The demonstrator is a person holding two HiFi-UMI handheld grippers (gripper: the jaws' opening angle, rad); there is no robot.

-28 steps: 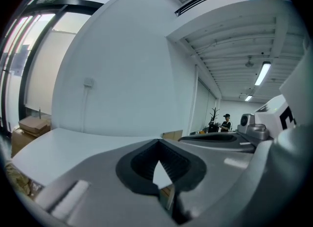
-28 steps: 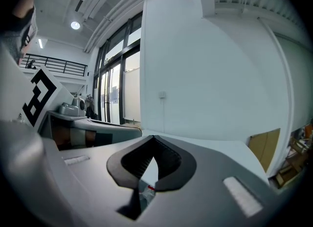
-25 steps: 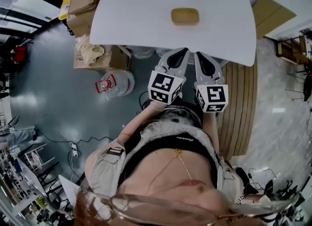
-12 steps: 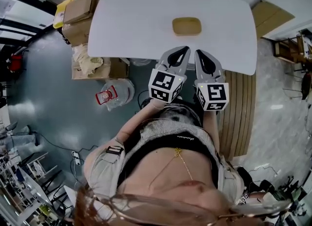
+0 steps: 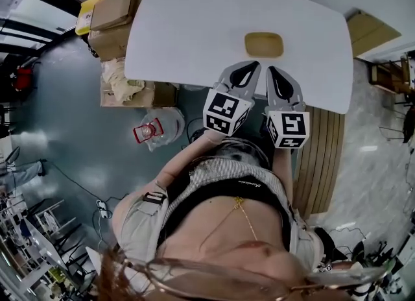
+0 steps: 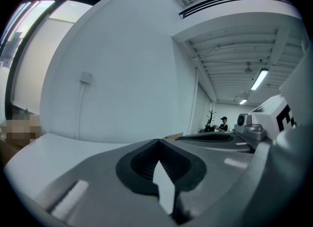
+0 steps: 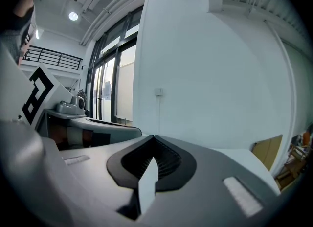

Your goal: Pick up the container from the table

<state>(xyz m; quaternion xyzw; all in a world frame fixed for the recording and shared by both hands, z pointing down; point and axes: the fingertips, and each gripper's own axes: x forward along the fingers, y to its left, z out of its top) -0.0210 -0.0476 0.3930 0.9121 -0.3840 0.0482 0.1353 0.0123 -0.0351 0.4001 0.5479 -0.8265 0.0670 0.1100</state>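
Observation:
A shallow tan container (image 5: 264, 45) lies on the white table (image 5: 188, 27), towards its near right side. Both grippers hover side by side at the table's near edge, just short of the container. My left gripper (image 5: 251, 65) is shut with nothing in it, its tips meeting (image 6: 157, 141). My right gripper (image 5: 272, 70) is shut and empty too (image 7: 153, 137). Neither gripper view shows the container; each looks over its own jaws at a white wall, with the other gripper off to one side.
Cardboard boxes (image 5: 111, 13) are stacked on the floor left of the table. A clear water jug (image 5: 154, 128) lies below them. A slatted wooden panel (image 5: 322, 157) runs along the floor on the right. A person (image 6: 224, 123) stands far off in the room.
The gap between the gripper tips and the container has shrunk, and the whole scene has shifted slightly right in the head view. Both grippers stay shut.

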